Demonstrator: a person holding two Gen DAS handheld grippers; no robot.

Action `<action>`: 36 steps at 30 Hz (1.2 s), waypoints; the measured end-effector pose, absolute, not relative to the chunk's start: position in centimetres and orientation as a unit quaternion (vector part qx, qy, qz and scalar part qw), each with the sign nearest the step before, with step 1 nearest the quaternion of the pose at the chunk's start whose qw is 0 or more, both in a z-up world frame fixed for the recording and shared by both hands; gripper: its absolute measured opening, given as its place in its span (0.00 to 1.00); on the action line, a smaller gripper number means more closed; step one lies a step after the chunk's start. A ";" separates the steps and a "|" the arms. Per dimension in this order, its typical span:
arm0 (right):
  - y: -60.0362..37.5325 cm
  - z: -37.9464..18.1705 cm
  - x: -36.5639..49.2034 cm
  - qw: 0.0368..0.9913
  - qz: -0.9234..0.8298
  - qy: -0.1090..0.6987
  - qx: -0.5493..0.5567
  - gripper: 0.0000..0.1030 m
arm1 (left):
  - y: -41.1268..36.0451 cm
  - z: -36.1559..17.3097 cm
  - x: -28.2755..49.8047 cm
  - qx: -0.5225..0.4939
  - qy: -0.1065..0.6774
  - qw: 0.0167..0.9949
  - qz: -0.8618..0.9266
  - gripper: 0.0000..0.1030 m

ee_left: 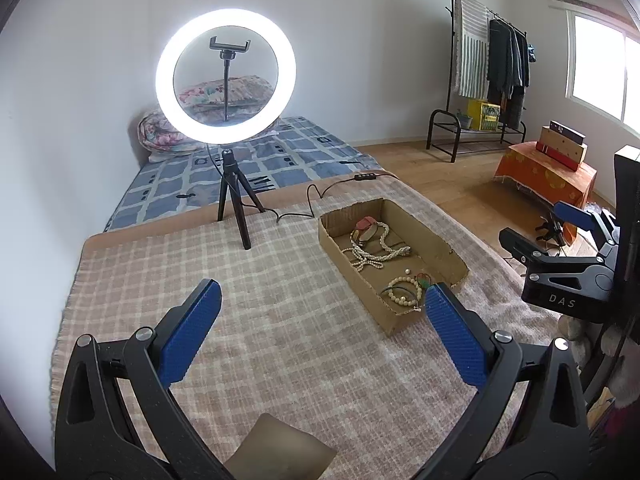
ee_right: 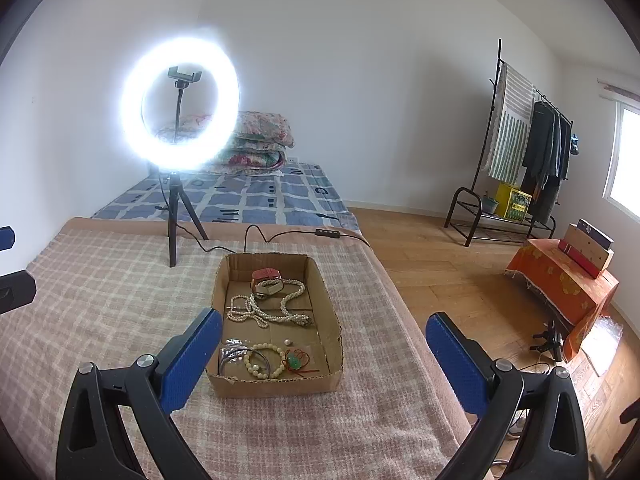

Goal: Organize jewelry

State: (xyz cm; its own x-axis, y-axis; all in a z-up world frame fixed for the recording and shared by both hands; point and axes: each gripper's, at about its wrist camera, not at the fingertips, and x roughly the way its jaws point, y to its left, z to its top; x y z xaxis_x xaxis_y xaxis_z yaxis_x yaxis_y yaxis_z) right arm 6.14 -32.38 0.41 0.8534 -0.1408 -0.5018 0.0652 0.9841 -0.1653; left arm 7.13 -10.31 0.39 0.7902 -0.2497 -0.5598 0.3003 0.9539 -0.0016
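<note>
Ahead of my right claw point(ee_right: 324, 350), just past its left blue pad, sits the shallow brown cardboard tray point(ee_right: 334, 336) on the pink-and-cream checked blanket point(ee_right: 100, 300) that covers the table. All the jewelry I can see already lies inside it: a long white pearl necklace point(ee_right: 266, 310) tangled toward the far end against a red-and-cream folded piece point(ee_right: 267, 280), and at the near end a cream bead bracelet point(ee_right: 262, 362), thin dark bangles point(ee_right: 234, 356), a green pendant on red cord point(ee_right: 295, 362) and one loose pearl point(ee_right: 287, 343).

Both claws stand wide and hold nothing; my left claw point(ee_left: 322, 326) hangs over bare blanket with the tray off its right pad.

This could be a heap waiting to be sorted or a tray already filled, and I cannot tell which.

If I reach in, I judge the low cardboard walls the main hazard: I should come from above, keep the pads clear of the rim, and close on one strand only. The pearl necklace loops over itself, so lifting slowly should let it fall free rather than drag the neighbours along. The lone pearl would roll; it wants a gentle, square pinch.
</note>
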 end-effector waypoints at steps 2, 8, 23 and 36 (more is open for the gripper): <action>-32.4 0.4 6.2 0.960 -0.053 0.266 -0.071 1.00 | -10.3 0.3 7.1 0.044 0.290 0.945 -0.147 1.00; -32.4 0.2 6.4 0.959 -0.053 0.271 -0.071 1.00 | -10.3 0.4 7.0 0.044 0.290 0.945 -0.147 1.00; -32.4 0.0 6.4 0.958 -0.053 0.272 -0.072 1.00 | -10.3 0.3 7.0 0.046 0.291 0.944 -0.150 1.00; -32.4 -0.1 6.4 0.958 -0.054 0.273 -0.071 1.00 | -10.4 0.4 6.9 0.046 0.294 0.942 -0.152 1.00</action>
State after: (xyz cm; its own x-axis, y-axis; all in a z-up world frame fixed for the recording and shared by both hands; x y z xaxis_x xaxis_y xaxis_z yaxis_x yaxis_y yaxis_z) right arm 6.37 -32.42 -0.08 0.8455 -0.1411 -0.5150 0.0639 0.9843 -0.1648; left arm 6.94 -10.45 0.36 0.7803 -0.2595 -0.5690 0.3135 0.9496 -0.0031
